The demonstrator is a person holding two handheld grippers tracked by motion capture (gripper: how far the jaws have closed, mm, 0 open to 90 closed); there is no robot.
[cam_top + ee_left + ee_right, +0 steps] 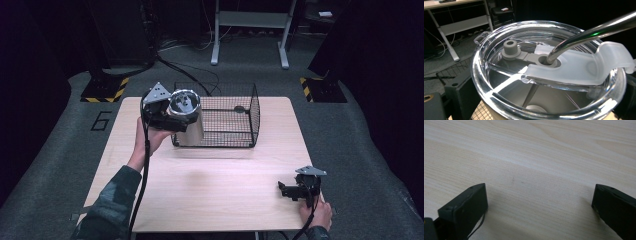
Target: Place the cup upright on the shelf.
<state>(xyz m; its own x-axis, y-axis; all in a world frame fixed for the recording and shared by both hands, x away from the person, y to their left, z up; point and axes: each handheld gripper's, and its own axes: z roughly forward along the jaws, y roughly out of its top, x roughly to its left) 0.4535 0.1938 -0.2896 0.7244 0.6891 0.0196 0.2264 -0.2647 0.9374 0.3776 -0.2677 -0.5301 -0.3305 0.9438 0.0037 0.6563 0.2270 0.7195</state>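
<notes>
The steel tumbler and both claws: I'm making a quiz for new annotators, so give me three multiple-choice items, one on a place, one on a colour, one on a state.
1. Where is the steel tumbler?
A. Lying on the floor
B. Held up at the left end of the wire basket
C. Standing beside the right claw

2. What colour is the wire basket?
A. Black
B. White
C. Red

3. How do the right claw's jaws stand?
A. Closed on the tumbler
B. Closed on a cable
C. Apart, with bare wooden table between them

Answers:
1 B, since the high view shows the left claw gripping the tumbler at the basket's left end.
2 A, as the mesh is black in the high view.
3 C, because the right gripper view shows the two jaws wide apart over bare wood.
</notes>
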